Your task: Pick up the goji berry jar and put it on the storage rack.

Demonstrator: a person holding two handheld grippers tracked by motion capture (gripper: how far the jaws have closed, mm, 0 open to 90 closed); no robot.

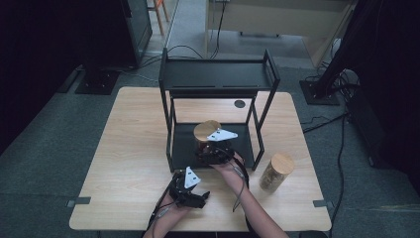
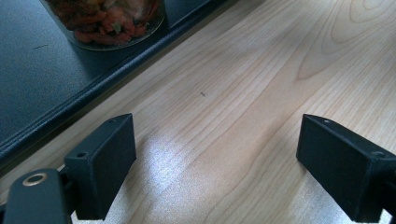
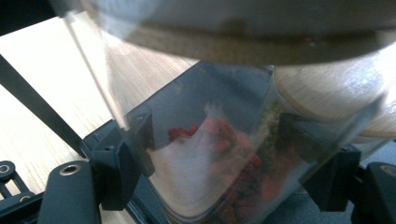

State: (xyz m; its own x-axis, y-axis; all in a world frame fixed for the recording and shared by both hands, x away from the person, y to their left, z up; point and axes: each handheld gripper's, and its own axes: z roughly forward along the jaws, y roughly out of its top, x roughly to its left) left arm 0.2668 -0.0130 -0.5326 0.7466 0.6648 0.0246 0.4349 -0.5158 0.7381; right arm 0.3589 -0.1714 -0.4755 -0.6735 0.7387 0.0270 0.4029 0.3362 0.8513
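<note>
Wood table under dim light: my right gripper has its jaws clamped on the goji jar standing on the rack's bottom shelf, apparently to place it, while my left gripper idles nearby, jaws wide and empty.
</note>
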